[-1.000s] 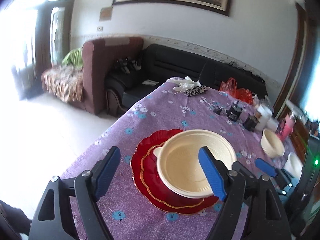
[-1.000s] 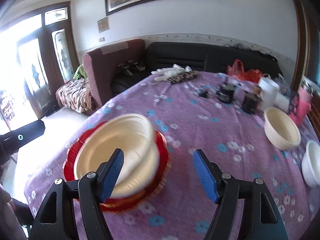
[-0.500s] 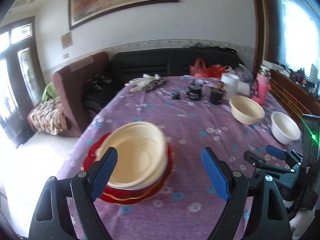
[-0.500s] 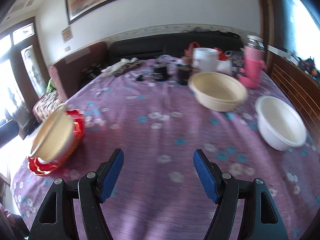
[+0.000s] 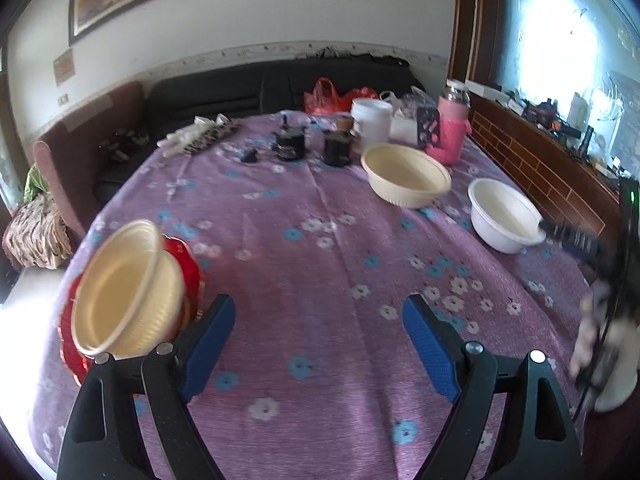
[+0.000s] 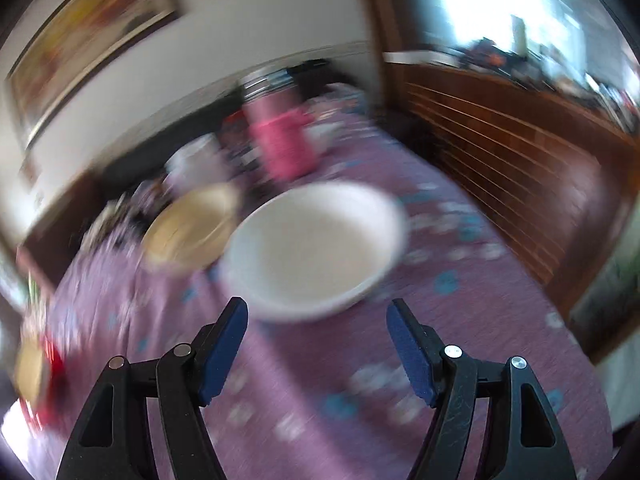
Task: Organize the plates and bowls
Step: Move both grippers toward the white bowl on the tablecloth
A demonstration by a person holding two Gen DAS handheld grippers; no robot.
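A cream bowl sits stacked on red plates at the table's left side. A second cream bowl and a white bowl stand at the right. My left gripper is open and empty above the purple cloth, right of the stack. My right gripper is open and empty, just short of the white bowl, with the cream bowl beyond it to the left. The right wrist view is blurred. The right gripper also shows at the left wrist view's right edge.
A pink flask, a white tub, dark jars and a red bag crowd the table's far end. A wooden cabinet runs along the right. A dark sofa stands behind the table.
Both grippers have swung right, away from the stacked cream bowl and red plates. The right gripper now faces the white bowl up close. Both stay open.
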